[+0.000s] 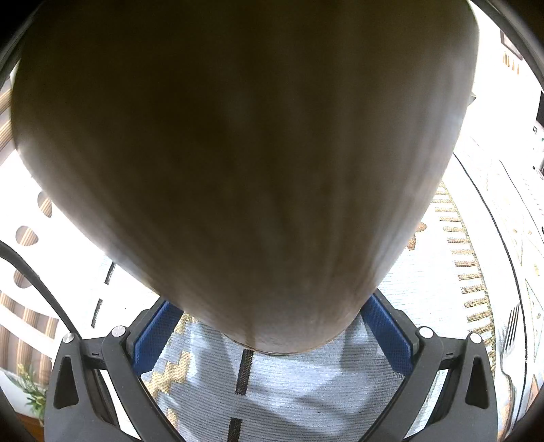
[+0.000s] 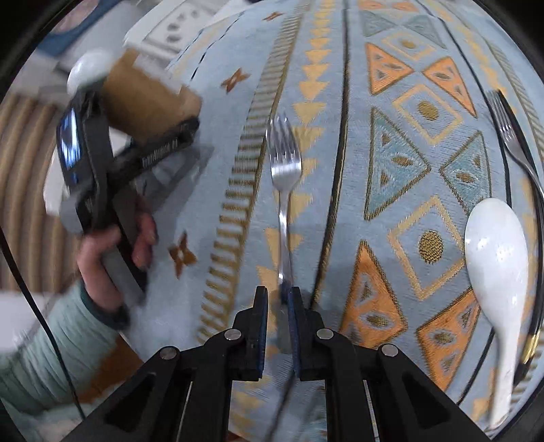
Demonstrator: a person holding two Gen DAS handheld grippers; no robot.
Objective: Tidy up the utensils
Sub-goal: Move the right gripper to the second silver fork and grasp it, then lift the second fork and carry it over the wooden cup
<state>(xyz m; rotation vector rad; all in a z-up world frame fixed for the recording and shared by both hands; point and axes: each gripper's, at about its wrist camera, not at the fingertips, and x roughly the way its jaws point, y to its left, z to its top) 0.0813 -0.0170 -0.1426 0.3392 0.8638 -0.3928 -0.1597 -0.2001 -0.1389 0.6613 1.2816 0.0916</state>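
In the left wrist view a brown cup [image 1: 244,153] fills most of the picture, and my left gripper [image 1: 268,326] is shut on it, blue pads [image 1: 387,336] pressing both sides. The right wrist view shows the same cup [image 2: 149,91] tilted in the left gripper [image 2: 146,112], with a white spoon [image 2: 88,68] sticking out of it. My right gripper [image 2: 278,299] is shut on the handle of a steel fork [image 2: 285,163], tines pointing away, above the patterned tablecloth [image 2: 401,153]. The picture is blurred by motion.
A second fork [image 2: 510,136] and a white ceramic spoon [image 2: 496,258] lie on the cloth at the right, beside a thin black cable [image 2: 539,217]. A hand [image 2: 102,251] in a pale green sleeve grips the left tool. White perforated trays [image 2: 176,30] stand at the far left.
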